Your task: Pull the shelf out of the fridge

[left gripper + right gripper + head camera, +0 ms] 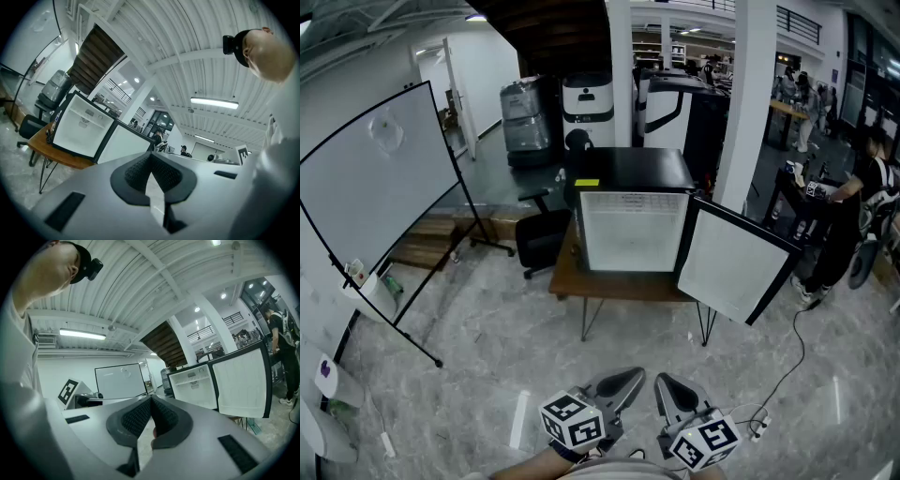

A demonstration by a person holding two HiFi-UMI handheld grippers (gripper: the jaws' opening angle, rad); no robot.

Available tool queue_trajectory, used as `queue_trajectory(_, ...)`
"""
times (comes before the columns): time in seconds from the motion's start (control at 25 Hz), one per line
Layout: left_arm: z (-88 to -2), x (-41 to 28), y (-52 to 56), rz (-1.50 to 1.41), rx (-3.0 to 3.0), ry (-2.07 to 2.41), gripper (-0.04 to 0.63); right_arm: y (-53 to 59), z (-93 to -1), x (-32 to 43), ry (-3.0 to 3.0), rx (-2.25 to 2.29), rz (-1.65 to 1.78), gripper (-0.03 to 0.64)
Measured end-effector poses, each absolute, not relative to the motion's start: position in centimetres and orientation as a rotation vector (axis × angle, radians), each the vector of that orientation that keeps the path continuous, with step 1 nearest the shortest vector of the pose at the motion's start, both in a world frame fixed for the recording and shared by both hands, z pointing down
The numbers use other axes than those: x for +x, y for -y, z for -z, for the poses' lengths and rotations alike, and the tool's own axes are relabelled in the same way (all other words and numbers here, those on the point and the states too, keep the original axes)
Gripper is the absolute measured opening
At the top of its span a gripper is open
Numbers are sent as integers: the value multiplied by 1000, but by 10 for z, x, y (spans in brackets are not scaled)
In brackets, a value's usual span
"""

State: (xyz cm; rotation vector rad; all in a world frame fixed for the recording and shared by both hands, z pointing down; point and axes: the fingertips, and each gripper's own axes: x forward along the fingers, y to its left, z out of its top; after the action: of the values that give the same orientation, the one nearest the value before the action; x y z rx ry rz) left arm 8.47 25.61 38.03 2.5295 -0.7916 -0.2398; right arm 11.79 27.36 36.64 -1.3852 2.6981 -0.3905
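Shelf [192, 380] inside fridge [628, 220], not yet pulled; faint in head view, clearer in right gripper view. Fridge on table [581, 283], door [736, 267] swung open to its right. L gripper [630, 377] clenched, nothing btwn jaws. R gripper [666, 384] same, empty. Both low by body, aimed at fridge, well apart from it. Step, prob.: approach, no grasp begun. Next move needs: close gap, spread one gripper's jaws, line up w/ shelf front edge, clamp, draw straight out, clear of door.
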Motion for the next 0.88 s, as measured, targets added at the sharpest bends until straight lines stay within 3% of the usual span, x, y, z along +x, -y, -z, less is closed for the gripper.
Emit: queue_trajectory(0.88,-383,102,-253,226,2556,953,5,-283,-370,151,-2729,-1256,373,17)
